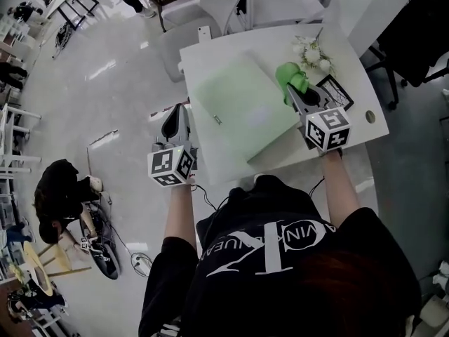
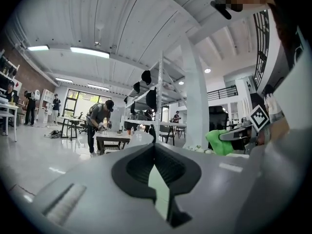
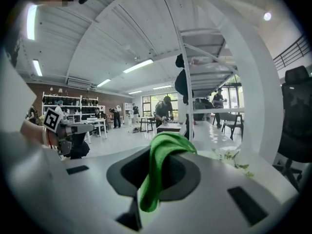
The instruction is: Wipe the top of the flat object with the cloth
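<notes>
On the table (image 1: 210,55): white top, and the big item sits close to its left and front edges, so anything shoved hasn't far to go before it drops.
Flat object (image 1: 238,104): pale green, lying flat mid-table, near corner close to the front edge. Nothing pins it! A firm stroke could skate it toward the person and off.
Left gripper (image 1: 175,121): clenched on nothing, out past the table's left side over the floor, apart from the flat object. No bracing from there.
Right gripper (image 1: 295,97): clamped on the cloth at the flat object's right edge. Whether it touches the top, I can't tell.
Cloth (image 1: 290,76): green, bunched at the tips, the rest hanging loose. Drag could tug it free.
Flowers (image 1: 312,51): white, just beyond the cloth. A wide sweep clips them.
</notes>
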### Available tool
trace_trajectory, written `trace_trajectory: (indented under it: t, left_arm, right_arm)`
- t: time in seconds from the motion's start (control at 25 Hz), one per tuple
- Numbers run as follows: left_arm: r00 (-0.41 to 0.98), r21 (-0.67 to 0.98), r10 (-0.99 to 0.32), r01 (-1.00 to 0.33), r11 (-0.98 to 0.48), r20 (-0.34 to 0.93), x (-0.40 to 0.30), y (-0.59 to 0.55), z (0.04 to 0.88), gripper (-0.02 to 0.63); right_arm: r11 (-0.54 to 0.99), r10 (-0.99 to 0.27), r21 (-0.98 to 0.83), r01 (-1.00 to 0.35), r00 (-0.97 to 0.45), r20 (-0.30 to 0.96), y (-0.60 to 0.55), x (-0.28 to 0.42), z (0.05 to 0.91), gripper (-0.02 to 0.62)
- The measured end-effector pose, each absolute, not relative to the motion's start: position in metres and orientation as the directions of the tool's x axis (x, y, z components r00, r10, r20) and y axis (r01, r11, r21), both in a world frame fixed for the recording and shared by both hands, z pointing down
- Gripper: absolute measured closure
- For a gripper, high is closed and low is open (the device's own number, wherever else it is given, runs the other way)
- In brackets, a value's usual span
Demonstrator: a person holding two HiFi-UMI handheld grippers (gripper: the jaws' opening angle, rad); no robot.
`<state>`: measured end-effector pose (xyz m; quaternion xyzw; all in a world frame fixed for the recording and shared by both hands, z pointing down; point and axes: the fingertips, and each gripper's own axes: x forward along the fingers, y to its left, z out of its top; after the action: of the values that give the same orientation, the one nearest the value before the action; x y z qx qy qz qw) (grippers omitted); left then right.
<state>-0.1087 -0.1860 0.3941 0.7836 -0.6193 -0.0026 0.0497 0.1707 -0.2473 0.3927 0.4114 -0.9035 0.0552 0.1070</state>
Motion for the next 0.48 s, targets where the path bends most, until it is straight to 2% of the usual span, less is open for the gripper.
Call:
trace_trajectory:
  t: [0.48]
  left_arm:
    - [0.209,0.03,-0.978,-0.977,-0.21,-0.012,-0.123,-0.194,0.366,0.595]
  right_arm:
    - [0.666,-0.736,0.04,-0.745,-0.648,0.195,-0.258,0.157,0.373,0.552]
